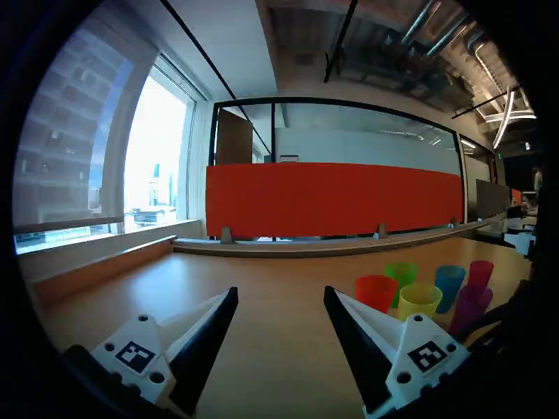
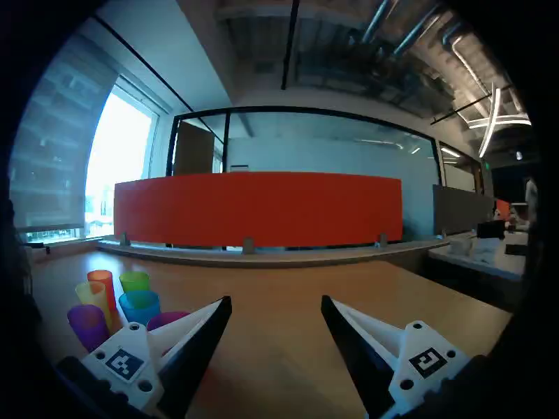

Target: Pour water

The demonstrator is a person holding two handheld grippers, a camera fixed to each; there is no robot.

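While left gripper (image 1: 280, 290) and right gripper (image 2: 276, 299) show jaws apart, translucent cups (image 1: 419, 299) — many-coloured — stand clustered.

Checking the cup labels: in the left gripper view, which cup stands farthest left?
The red cup, at the left edge of the group; the green cup and yellow cup stand to its right.

Right claw (image 2: 276, 300) gapes beside coloured cups (image 2: 140, 304).
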